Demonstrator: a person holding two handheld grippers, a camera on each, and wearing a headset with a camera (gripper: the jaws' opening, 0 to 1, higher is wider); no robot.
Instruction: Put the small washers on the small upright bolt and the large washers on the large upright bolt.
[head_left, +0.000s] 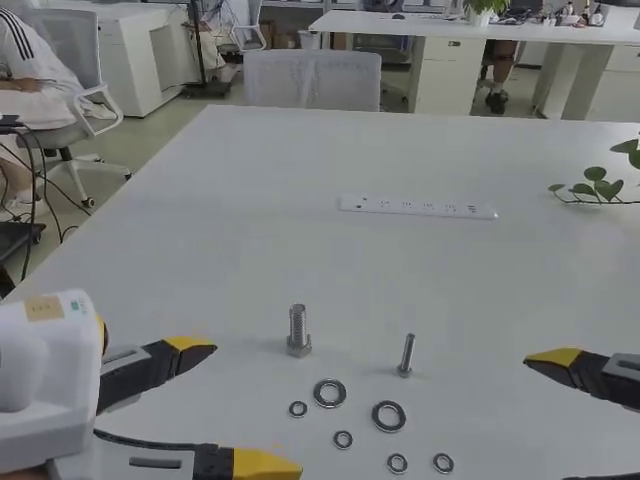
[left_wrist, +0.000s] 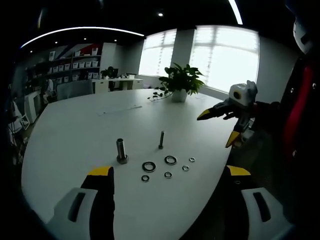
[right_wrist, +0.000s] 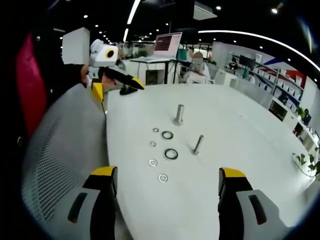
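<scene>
On white table (head_left: 300, 200), just person-side of thick grey upright steel bolt (head_left: 299, 331): two large steel washers (head_left: 329, 393), four small steel washers (head_left: 343, 440), lying flat. Thin upright steel bolt (head_left: 406, 355) to right of thick one, both axes vertical. Left tool (head_left: 250, 405) looks nearer washers than right tool (left_wrist: 214, 131). Both tools spread wide, empty. Right tool's lower jaw cut off in head view.
</scene>
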